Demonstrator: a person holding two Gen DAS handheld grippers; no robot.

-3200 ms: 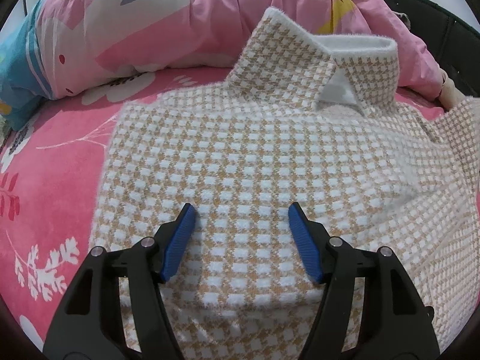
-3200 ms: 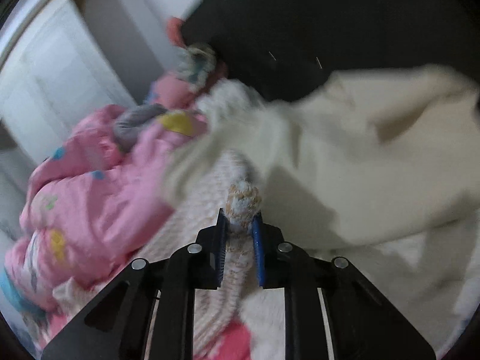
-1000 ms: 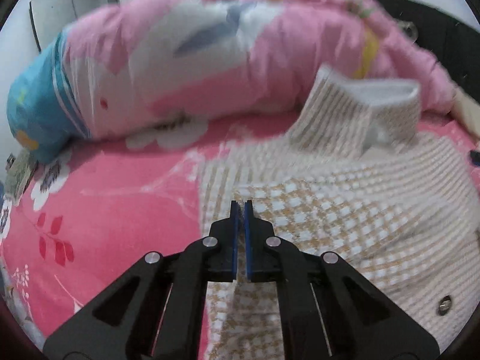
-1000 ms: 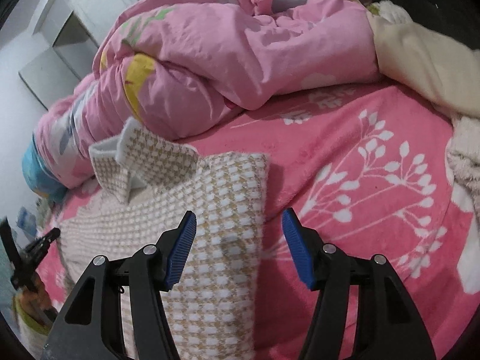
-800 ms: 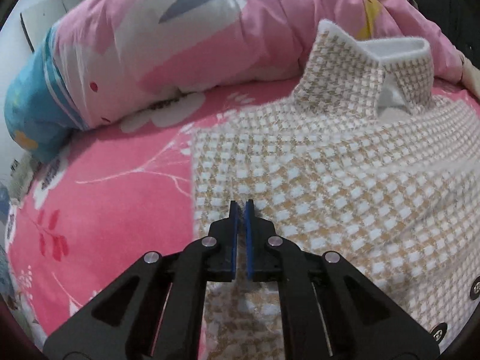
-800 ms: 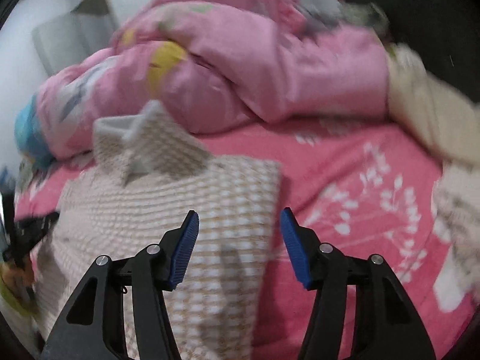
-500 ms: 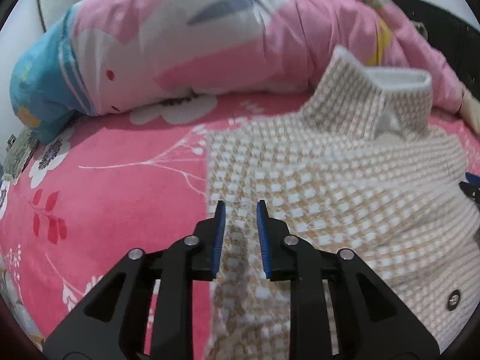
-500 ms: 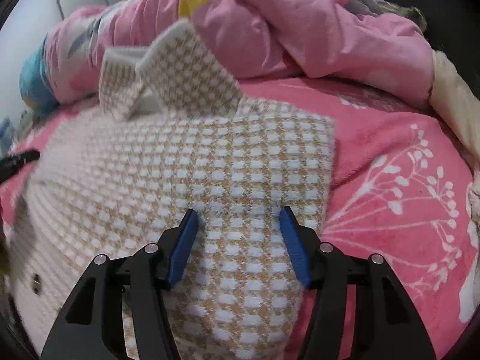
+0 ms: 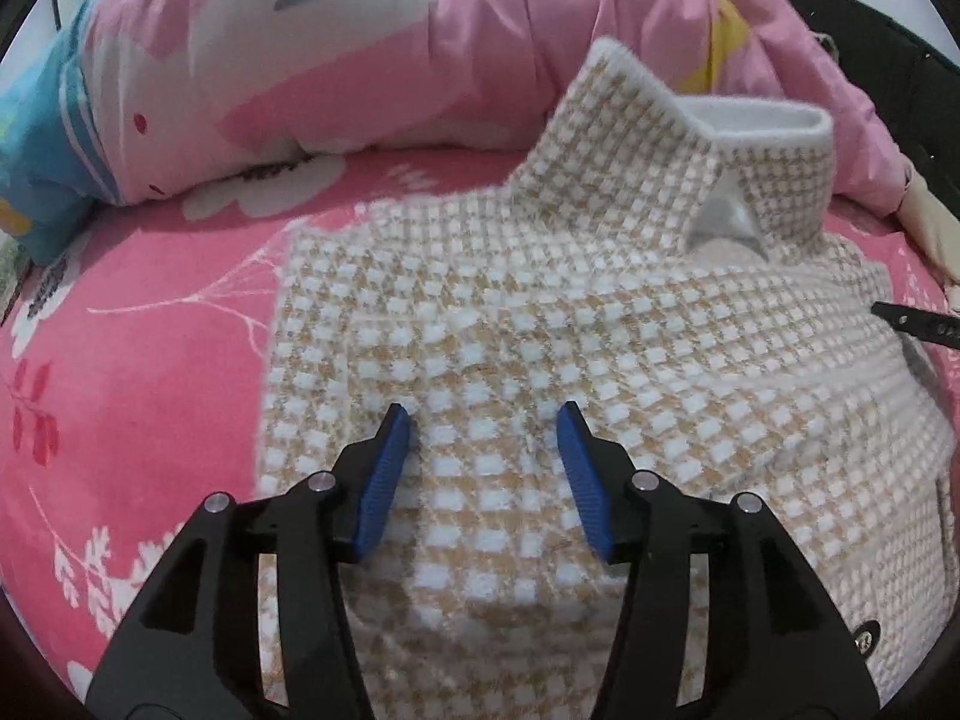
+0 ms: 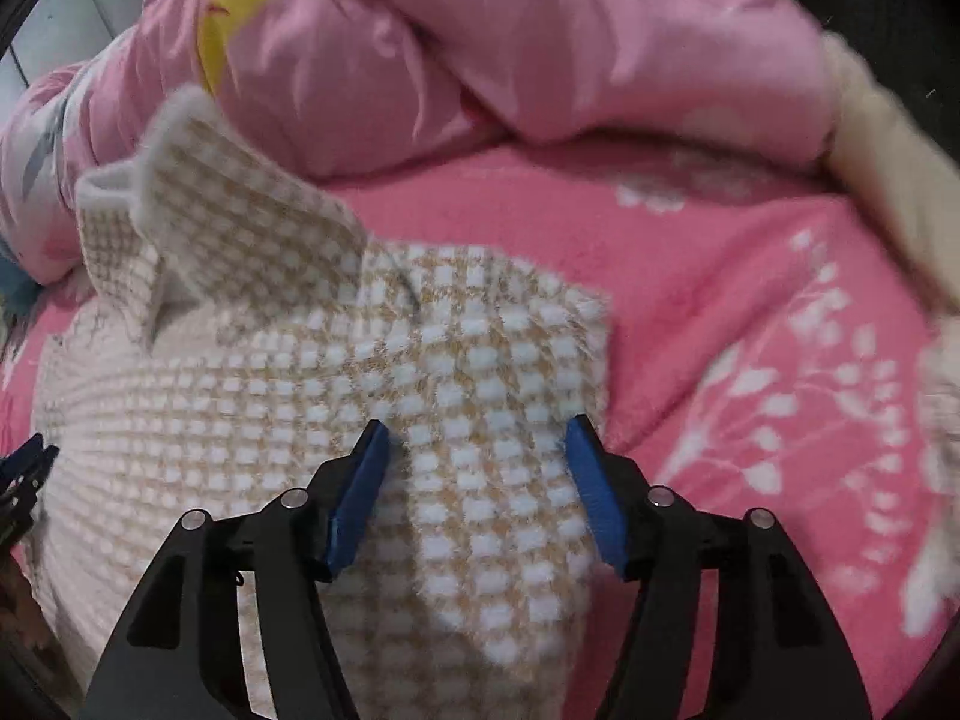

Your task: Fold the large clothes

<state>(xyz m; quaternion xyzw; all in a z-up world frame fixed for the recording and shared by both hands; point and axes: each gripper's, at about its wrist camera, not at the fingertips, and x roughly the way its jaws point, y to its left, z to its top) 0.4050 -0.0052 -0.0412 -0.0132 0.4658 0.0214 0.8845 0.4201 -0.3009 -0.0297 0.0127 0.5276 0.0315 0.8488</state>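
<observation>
- On the bed (image 9: pixel 150 372), a checked tan-and-white jacket (image 9: pixel 600 360) lies spread flat over the pink floral sheet, collar (image 9: pixel 690 144) at the far end against the pink duvet (image 9: pixel 420 48).
- Left gripper (image 9: pixel 483 468): fingers (image 9: pixel 384 480) spread wide, holding nothing. Jacket cloth fills the gap between them and runs on beyond the tips; whether the pads touch the cloth can't be told.
- Left view: jacket's left edge sits just outside the left finger, bare sheet beyond it. Collar stands up, well ahead of the tips and to the right.
- Snap button (image 9: pixel 864 642) shows near the jacket's lower right edge in the left view.
- Right gripper (image 10: pixel 480 480): fingers (image 10: pixel 360 492) also wide, nothing gripped. A folded strip of the jacket (image 10: pixel 468 420) lies between them.
- Right view: jacket's right edge lies right at the right finger, pink sheet (image 10: pixel 750 330) beyond it. Collar (image 10: pixel 210 228) is up and to the left of the tips, by the duvet (image 10: pixel 540 30).
- Right view is motion-blurred, so pad contact there can't be told either.
- Each gripper's tip pokes into the other's view: right one at the left view's right edge, left one at the right view's left edge, both at the jacket's sides.
- Cream cloth (image 10: pixel 888 180) lies at the far right of the bed, apart from the jacket.
</observation>
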